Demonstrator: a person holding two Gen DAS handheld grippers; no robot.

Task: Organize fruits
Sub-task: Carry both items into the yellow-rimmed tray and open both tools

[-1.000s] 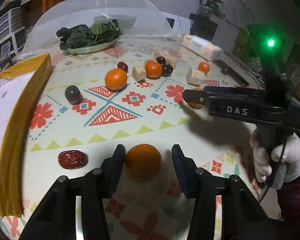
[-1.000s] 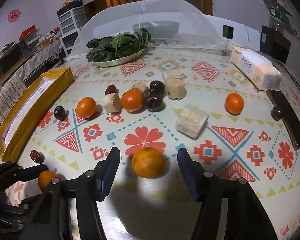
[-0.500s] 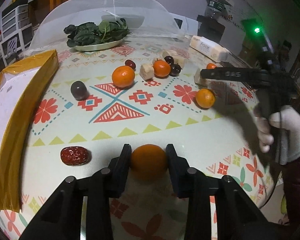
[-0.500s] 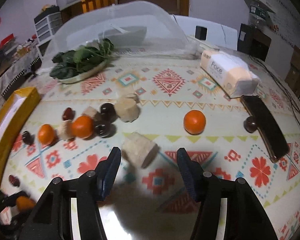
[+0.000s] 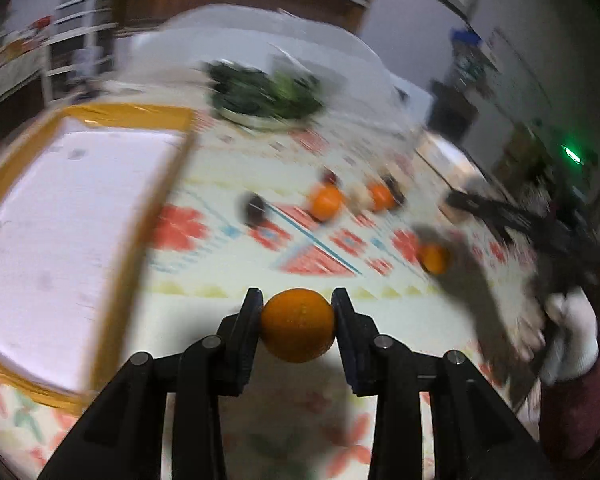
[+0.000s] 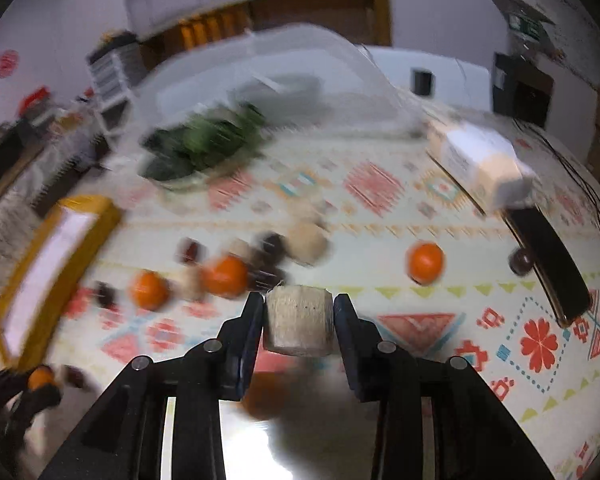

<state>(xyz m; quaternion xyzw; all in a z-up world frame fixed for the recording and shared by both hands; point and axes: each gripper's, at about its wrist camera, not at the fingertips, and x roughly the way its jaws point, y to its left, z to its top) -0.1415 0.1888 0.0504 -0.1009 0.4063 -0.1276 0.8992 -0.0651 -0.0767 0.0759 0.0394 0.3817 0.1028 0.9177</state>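
Two items are lifted: the left hand-held gripper (image 5: 297,312) pinches an orange (image 5: 297,325), and the right hand-held gripper (image 6: 299,320), its jaws just closed, clamps a pale beige chunk (image 6: 299,322) above the tabletop (image 6: 380,216). Sorting appears barely begun; the yellow-rimmed tray (image 5: 60,216) shows nothing inside, while other oranges (image 6: 224,276) and dark fruits (image 6: 270,242) lie scattered.

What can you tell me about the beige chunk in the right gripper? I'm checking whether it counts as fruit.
The beige chunk is a short, stubby cylinder, pale tan with a rough, fibrous-looking side and small dark specks. It sits clamped between the black fingers of the right gripper, whose jaws have just closed on it, each touching one side. It appears lifted above the patterned tablecloth. What it is, I cannot tell.
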